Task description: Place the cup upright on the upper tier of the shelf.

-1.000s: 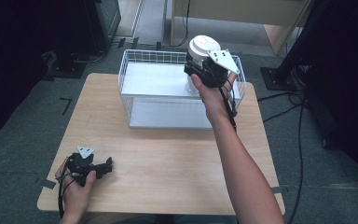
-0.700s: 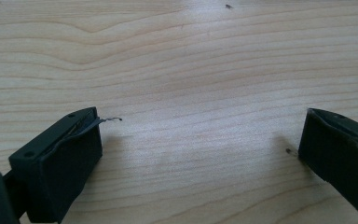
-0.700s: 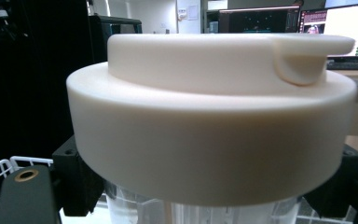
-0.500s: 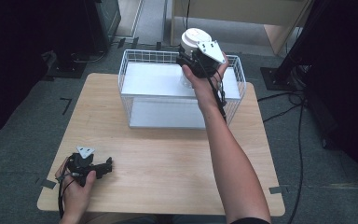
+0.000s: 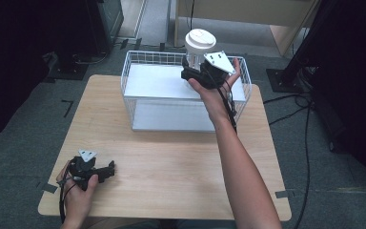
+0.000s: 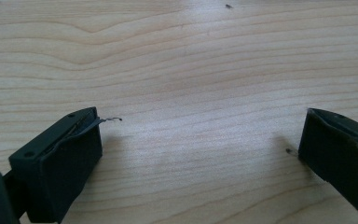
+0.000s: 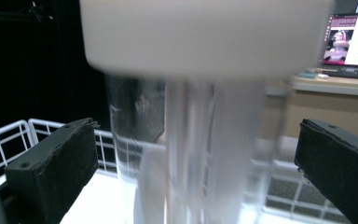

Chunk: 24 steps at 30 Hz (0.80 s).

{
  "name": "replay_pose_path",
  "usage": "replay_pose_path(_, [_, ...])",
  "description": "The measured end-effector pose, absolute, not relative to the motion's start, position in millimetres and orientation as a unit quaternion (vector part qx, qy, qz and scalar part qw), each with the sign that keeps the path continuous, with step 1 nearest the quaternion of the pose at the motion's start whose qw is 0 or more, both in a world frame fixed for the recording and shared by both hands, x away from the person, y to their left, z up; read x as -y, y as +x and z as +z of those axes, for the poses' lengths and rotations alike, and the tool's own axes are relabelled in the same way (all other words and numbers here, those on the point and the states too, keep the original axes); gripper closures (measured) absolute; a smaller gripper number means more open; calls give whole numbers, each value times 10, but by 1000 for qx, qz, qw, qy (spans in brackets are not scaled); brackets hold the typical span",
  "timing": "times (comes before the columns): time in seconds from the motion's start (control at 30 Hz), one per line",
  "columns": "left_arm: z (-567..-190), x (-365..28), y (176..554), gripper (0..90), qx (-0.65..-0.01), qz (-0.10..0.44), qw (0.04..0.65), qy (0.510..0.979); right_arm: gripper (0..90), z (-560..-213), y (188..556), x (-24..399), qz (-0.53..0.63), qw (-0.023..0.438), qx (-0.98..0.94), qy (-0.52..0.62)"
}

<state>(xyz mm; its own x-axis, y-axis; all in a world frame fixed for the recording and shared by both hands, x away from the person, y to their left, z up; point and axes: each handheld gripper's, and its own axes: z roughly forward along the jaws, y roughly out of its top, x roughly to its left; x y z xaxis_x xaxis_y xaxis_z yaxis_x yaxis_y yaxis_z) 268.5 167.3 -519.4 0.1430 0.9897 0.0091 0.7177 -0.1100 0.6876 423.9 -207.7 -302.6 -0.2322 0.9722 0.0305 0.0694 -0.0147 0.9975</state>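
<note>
My right gripper (image 5: 194,72) is hovering over the white wire basket (image 5: 138,62), its jaws standing wide on either side of a clear plastic cup with a white lid (image 7: 200,98), not touching it. My left gripper (image 6: 200,158) is resting spread wide on the pale wooden table (image 5: 171,157).

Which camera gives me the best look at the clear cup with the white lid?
The high view: the clear cup shows whole, lid on, at the right hand-held gripper over the wire basket. The right gripper view has it close but blurred, between wide-apart jaws. The left gripper view looks at the wooden table.
</note>
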Motion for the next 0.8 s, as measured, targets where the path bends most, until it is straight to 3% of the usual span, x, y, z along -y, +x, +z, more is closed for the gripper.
replay_pose_path(0.8, [-5193,-1674,2684,0,-607,245,276,704,0,-3624,3686,2570,546,403,-560,475])
